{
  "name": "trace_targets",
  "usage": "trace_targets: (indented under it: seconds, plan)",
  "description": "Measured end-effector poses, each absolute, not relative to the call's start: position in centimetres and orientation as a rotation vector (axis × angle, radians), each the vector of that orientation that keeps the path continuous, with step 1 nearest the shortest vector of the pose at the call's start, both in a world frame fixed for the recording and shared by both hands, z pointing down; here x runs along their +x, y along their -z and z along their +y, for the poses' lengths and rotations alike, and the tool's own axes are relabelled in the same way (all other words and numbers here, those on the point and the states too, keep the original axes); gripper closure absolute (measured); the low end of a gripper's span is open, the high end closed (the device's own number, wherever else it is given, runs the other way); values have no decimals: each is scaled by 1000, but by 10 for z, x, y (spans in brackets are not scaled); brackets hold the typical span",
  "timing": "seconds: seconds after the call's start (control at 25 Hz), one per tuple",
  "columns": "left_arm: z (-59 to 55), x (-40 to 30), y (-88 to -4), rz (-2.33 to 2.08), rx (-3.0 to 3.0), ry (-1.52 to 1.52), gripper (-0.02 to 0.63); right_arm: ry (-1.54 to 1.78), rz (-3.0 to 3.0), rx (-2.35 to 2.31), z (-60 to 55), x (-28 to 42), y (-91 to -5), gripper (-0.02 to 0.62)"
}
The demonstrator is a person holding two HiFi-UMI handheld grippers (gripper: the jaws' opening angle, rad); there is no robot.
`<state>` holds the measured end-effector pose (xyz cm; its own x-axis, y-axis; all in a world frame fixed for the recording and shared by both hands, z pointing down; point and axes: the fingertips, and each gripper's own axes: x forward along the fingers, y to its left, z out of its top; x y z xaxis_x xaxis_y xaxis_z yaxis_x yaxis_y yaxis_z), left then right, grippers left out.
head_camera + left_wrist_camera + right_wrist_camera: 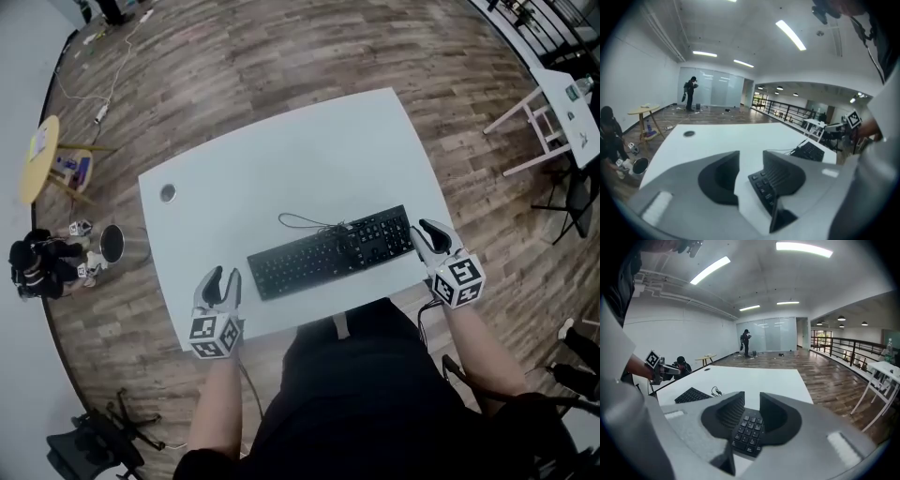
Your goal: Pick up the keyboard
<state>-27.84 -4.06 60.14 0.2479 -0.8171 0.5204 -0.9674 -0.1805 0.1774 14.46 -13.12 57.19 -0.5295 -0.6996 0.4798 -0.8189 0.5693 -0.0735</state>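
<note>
Bench: a white bench (309,141) with rounded corners, bare apart from the task's thing and a small round grey cap (167,193) set in near its far left corner.
Floor: wood-patterned planks (281,56) all round the bench.
Room: large and open, with white walls, strip lights on the ceiling, a glass partition at the far end and a black railing along one side.
Surroundings: a small round yellow table (39,157) and a seated person (36,264) off to the left; a white table (570,105) off to the right.
Container: a dark round bin (112,244) on the floor next to the seated person; its contents cannot be made out.
Keyboard: black keyboard (333,250), full width with a number pad at its right end, lying flat and slanted near the bench's front edge; a thin black cable (309,223) loops loosely just behind it.
Left gripper: the left gripper (223,277) sits just off the keyboard's left end, jaws narrowly apart, the end keys showing through the gap and nothing gripped.
Right gripper: the right gripper (429,231) sits at the right end, jaws narrowly apart, the number pad showing between them and not gripped.
</note>
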Motion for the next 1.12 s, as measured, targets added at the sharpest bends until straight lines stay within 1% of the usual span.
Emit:
trace_targets:
  seconds: [0.04,0.2,0.48,0.68,0.88,1.12]
  plan:
    - [-40,-276,-608,-1600,2043,-430,425,-422,-2395,1219,-132,146,-578,488]
    - [-37,-263,-628,-1512,1997,-428,385,-469,-2353,1198,-135,154,-599,454]
    - [-31,-248,-652,-1416,1948,-459,376,-585,-2308,1141,-139,161,-631,409]
    - [-27,-245,-665,-1384,1905,-461,357,-659,-2271,1093,-142,164,-650,374]
    - [-19,-240,-680,-1336,1844,-452,313,-702,-2260,1030,-142,163,-660,356]
    - [-10,-233,-696,-1283,1796,-484,304,-734,-2235,1003,-141,164,-672,349]
